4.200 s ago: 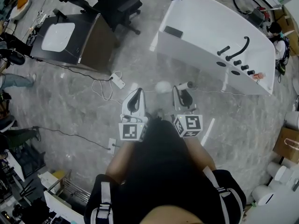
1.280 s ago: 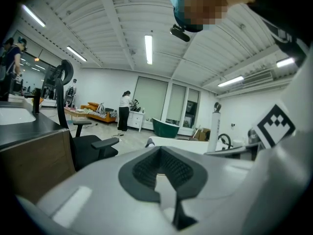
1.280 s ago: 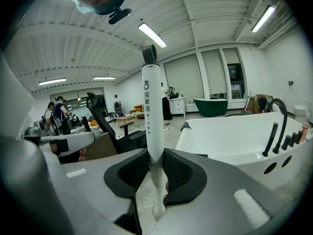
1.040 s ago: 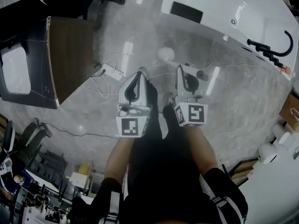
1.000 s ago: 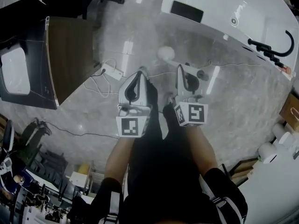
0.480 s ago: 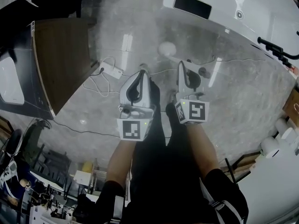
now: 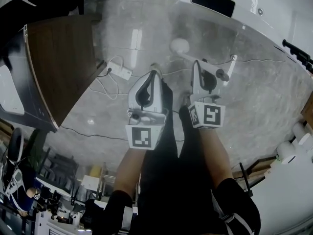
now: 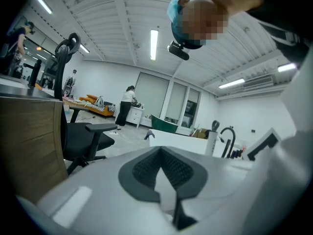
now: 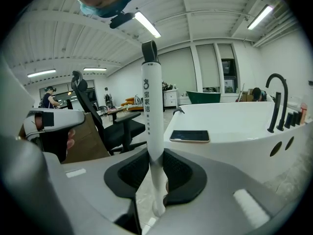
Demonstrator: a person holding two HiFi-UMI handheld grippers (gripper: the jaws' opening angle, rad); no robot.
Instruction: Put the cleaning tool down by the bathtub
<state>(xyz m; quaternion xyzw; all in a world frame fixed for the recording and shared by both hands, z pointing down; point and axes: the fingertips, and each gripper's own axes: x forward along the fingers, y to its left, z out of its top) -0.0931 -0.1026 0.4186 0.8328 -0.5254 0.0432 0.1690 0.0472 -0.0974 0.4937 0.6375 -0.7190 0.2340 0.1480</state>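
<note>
While the person stands on the grey floor, the right gripper is clamped on the cleaning tool. Its 2 jaws squeeze the white handle low down. In the right gripper view the handle sticks up past the jaws, and it has a dark loop at its top end.

From the head view, the tool is held up over the floor. It has a round white end. It is near the side of the white bathtub, but it does not touch the tub.

A dark flat phone lies on the tub's rim. A black tap curves up at the tub's far end.

The left gripper hangs just beside the right one. Its 2 jaws meet at the tips, and nothing is between them.

A white power strip with its cord lies on the floor to the left. A brown wooden cabinet stands past it.
</note>
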